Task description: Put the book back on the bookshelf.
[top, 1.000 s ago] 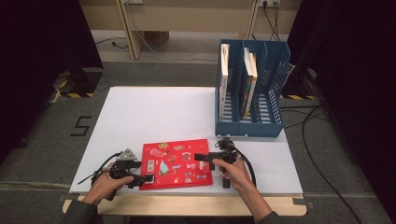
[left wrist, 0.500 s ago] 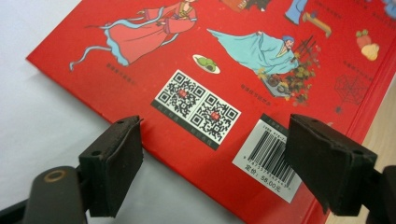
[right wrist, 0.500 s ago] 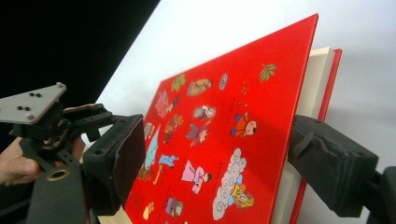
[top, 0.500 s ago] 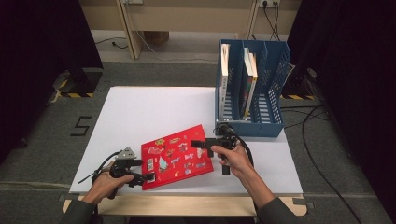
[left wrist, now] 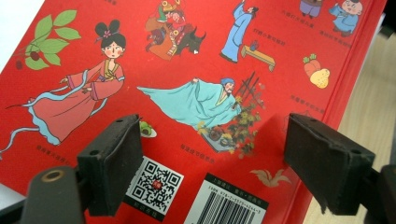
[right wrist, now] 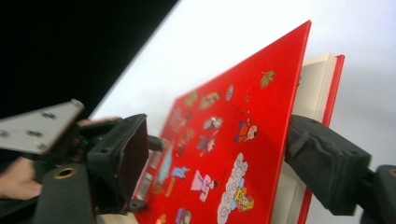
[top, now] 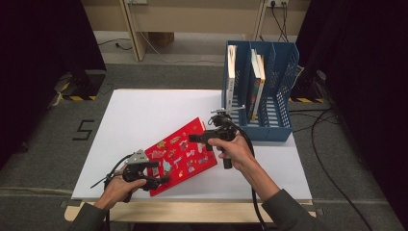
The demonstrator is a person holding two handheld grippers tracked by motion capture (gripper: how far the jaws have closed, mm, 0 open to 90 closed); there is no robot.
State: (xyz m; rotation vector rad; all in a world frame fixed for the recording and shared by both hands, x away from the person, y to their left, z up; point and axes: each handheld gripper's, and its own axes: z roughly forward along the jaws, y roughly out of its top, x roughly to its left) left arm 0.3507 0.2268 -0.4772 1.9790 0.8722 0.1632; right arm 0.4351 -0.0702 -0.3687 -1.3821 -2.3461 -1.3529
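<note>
- The flat red hardcover picture book (top: 180, 155) with cartoon figures on its cover sits near my edge of the white table (top: 144, 113), tilted up: the far end is raised, the near corner is low by the table's front edge.
- My right gripper (top: 199, 138) has the raised end. In the right gripper view the book (right wrist: 243, 140) stands edge-on between the jaws, one pad on the back cover side, the other a bit off the printed face. The jaws have just been closing in on it, but I can't tell if both pads press yet.
- My left gripper (top: 161, 179) is at the low corner. In the left gripper view its jaws stand apart over the cover (left wrist: 201, 93), with the barcode between them, so not clamped on anything I can see.
- Off to the right is the blue plastic file rack (top: 269, 91) holding a few upright books (top: 257, 84), probably where this goes.
- Worry: if the right grip is only on the cover, the book could flop open or slide out as it lifts.
- Also the low corner could skid off the front edge, since the left claw isn't pinning it.
</note>
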